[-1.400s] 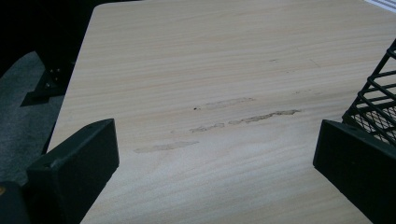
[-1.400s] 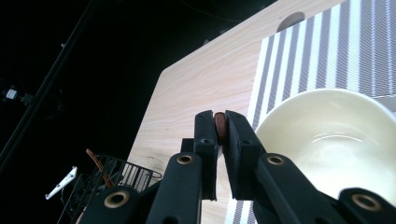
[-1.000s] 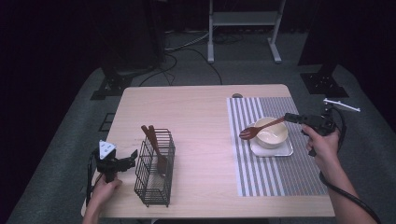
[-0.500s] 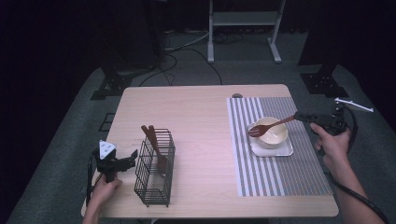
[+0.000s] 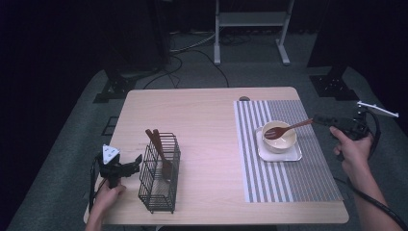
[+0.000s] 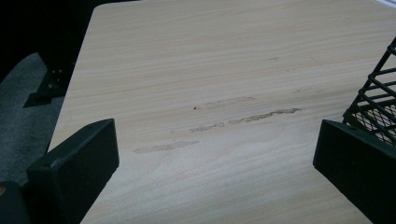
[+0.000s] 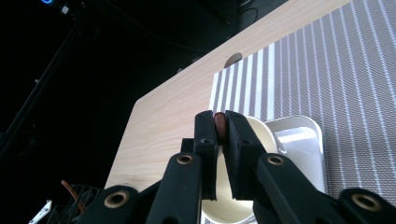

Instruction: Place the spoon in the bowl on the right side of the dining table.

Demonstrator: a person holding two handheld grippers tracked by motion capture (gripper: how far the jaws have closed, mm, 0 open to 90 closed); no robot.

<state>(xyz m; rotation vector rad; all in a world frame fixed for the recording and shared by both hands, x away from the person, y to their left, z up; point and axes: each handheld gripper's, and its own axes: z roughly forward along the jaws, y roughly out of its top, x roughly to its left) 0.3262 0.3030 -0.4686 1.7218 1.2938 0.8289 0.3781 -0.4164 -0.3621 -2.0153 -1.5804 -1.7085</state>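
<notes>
Currently my right gripper has its jaws pinched nearly together on the handle end of the wooden spoon; a sliver of brown wood shows between the pads. The spoon's long axis runs from the jaws leftward and slightly down across the table, and its head sits in the cream bowl. The bowl stands on a white square tray, itself on the striped mat.

My left gripper rests near the front left corner of the table, jaws spread wide and empty, just beside the wire basket, where two more wooden utensils stand.

Judgement: the right hand is the one working the spoon. Nothing stands between bowl and basket; only the bowl's rim could catch the spoon head.
</notes>
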